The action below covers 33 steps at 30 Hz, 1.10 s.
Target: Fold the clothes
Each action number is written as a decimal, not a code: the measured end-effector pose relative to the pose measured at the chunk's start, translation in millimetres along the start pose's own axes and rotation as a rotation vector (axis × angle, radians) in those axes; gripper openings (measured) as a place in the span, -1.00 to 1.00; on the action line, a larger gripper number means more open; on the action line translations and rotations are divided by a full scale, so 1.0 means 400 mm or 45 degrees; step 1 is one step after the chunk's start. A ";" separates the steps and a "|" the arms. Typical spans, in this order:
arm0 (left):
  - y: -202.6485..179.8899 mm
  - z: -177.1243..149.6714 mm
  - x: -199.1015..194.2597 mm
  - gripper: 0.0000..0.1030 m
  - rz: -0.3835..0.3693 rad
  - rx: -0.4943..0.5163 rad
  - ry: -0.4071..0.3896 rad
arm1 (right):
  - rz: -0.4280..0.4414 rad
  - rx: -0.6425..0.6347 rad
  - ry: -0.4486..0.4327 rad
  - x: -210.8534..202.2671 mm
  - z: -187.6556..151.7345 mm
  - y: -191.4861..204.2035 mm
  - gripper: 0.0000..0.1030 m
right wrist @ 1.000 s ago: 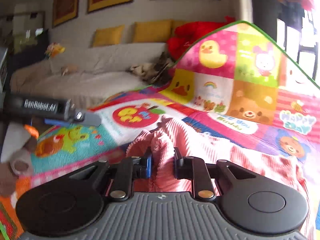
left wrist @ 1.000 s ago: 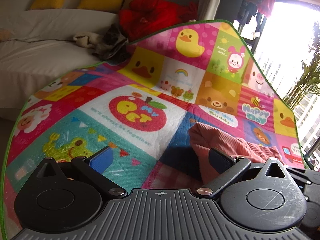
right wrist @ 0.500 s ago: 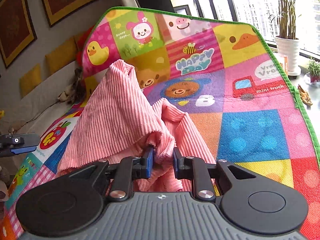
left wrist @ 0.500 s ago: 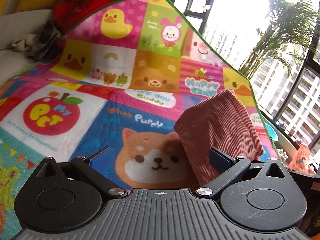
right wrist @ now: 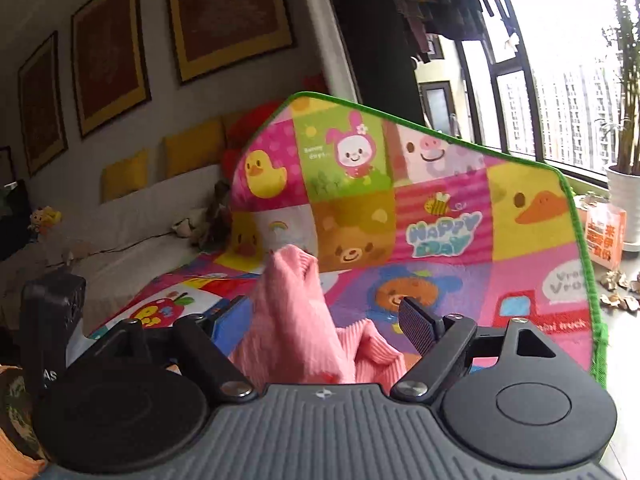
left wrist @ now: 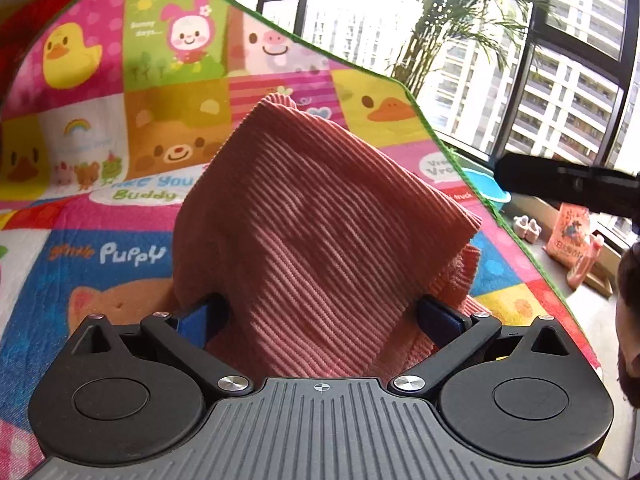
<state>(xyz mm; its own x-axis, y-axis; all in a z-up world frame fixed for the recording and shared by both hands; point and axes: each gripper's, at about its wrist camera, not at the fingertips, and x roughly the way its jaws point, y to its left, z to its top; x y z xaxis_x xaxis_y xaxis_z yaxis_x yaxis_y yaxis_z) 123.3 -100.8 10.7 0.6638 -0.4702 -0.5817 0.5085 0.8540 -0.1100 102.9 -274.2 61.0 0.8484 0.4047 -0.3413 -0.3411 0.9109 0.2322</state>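
Observation:
A pink ribbed garment [left wrist: 320, 216] lies bunched on the colourful cartoon play mat [left wrist: 120, 120], with one fold standing up. My left gripper [left wrist: 320, 318] is open wide, and the cloth rises between its blue-padded fingers [left wrist: 196, 316]; the jaws are not closed on it. The right wrist view shows the same garment [right wrist: 296, 320] standing between the spread fingers [right wrist: 416, 320] of my right gripper [right wrist: 322, 320], which is open. The right gripper's black body [left wrist: 560, 188] shows at the right of the left wrist view. The left gripper [right wrist: 52, 312] sits at the left of the right wrist view.
The mat's green edge [right wrist: 580, 240] ends near a window ledge holding a white plant pot [right wrist: 624, 200] and an orange bag [right wrist: 604, 236]. A sofa [right wrist: 132, 236] with yellow cushions [right wrist: 192, 152] runs behind. A blue basin [left wrist: 484, 188] stands beside the mat. Part of a person [left wrist: 628, 320] shows at the right.
My right gripper has opened and let go of the pink garment. My left gripper has moved in, so the cloth now stands between its open fingers.

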 end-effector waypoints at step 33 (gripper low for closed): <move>0.203 -0.024 0.014 1.00 -0.297 -0.651 0.065 | 0.008 0.099 0.378 0.219 -0.127 -0.009 -0.20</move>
<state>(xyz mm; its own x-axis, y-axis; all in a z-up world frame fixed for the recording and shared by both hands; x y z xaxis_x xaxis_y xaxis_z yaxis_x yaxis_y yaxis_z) 163.1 -32.1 -9.3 0.5318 -0.6589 -0.5321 0.2995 0.7340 -0.6096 158.0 -238.0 -15.9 0.6869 0.4264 -0.5885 -0.3041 0.9041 0.3001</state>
